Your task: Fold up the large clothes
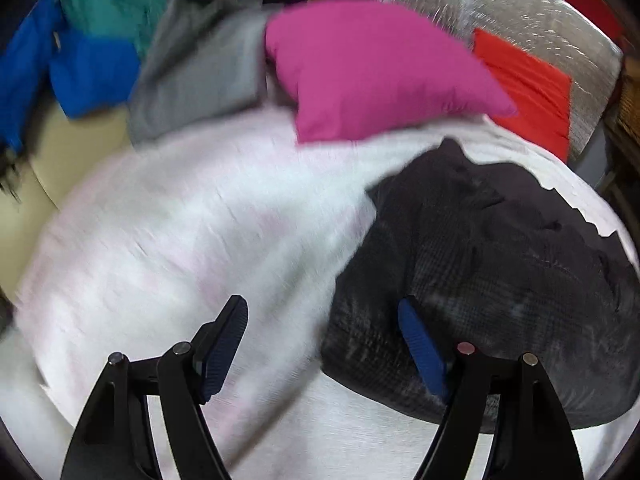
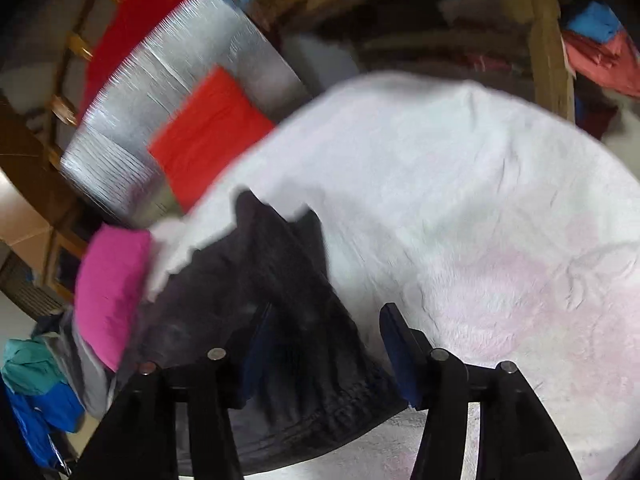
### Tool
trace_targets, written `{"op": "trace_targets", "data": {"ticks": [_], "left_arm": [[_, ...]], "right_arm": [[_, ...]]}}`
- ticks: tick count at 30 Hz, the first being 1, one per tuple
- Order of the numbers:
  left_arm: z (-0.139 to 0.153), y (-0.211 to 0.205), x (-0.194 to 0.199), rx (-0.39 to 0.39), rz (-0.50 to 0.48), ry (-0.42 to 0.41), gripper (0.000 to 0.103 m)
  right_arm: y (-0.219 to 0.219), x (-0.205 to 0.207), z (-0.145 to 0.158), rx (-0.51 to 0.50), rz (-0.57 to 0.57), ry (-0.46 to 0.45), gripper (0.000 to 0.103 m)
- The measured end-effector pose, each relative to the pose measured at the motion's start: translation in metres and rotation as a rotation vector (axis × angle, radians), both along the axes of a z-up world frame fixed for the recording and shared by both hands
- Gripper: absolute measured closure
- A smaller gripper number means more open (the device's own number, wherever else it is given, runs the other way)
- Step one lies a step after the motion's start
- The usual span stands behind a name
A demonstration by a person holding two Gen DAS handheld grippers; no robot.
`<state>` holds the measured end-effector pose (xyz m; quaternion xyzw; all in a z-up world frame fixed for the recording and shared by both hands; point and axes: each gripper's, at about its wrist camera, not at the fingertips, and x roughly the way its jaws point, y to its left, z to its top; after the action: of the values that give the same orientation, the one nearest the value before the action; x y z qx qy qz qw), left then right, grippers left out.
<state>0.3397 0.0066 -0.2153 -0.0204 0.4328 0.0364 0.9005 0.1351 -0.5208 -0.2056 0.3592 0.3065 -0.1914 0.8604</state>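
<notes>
A dark grey checked garment [image 1: 500, 260] lies crumpled on a white and pale pink blanket [image 1: 180, 220]. In the left wrist view it fills the lower right. My left gripper [image 1: 322, 312] is open just above the blanket, its right finger over the garment's left edge and its left finger over bare blanket. In the right wrist view the same garment [image 2: 280, 300] sits low and left of centre on the blanket [image 2: 480, 200]. My right gripper [image 2: 326, 320] stands open over the garment's hem, with cloth lying between the fingers and no pad pressing on it. Both views are blurred.
A pink pillow [image 1: 372, 68] and a red cushion [image 1: 528, 84] lie at the blanket's far edge, beside a silver quilted surface [image 1: 540, 20]. Grey [image 1: 200, 68], blue [image 1: 80, 68] and teal [image 1: 112, 4] clothes are heaped at the far left. Wooden furniture [image 2: 548, 48] stands behind.
</notes>
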Motion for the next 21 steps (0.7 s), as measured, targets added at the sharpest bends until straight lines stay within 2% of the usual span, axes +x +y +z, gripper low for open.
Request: {"op": "trace_targets", "data": {"ticks": [1,4,5,7,9,12,13,15,18,21], "left_arm": [[0.008,-0.004,-0.008,0.036,-0.003,-0.047,0.024],[0.021,-0.008,-0.019,0.08,-0.019,-0.125,0.024],[0.024,-0.011,-0.023,0.09,-0.029,-0.149,0.024],[0.029,-0.017,-0.029,0.111,-0.046,-0.182,0.024],[0.032,-0.023,-0.033,0.135,-0.06,-0.212,0.024],[0.035,-0.029,-0.037,0.157,-0.079,-0.239,0.024],[0.036,-0.031,-0.039,0.159,-0.082,-0.24,0.024],[0.034,-0.034,-0.038,0.165,-0.089,-0.235,0.024],[0.033,-0.037,-0.037,0.177,-0.091,-0.236,0.024],[0.032,-0.042,-0.037,0.183,-0.095,-0.234,0.024]], "right_arm": [[0.005,-0.001,0.006,-0.015,0.014,-0.02,0.044],[0.024,0.003,0.016,-0.038,0.107,-0.07,0.047],[0.033,0.007,0.016,-0.045,0.15,-0.068,0.053],[0.044,0.017,0.015,-0.069,0.199,-0.043,0.058],[0.053,0.03,0.006,-0.078,0.221,0.003,0.058],[0.048,0.065,-0.032,0.013,0.27,0.178,0.057],[0.047,0.07,-0.036,0.008,0.268,0.188,0.059],[0.046,0.076,-0.029,-0.018,0.263,0.174,0.058],[0.036,0.082,-0.014,0.028,0.24,0.069,0.058],[0.028,0.093,-0.006,-0.009,0.21,0.034,0.058]]}}
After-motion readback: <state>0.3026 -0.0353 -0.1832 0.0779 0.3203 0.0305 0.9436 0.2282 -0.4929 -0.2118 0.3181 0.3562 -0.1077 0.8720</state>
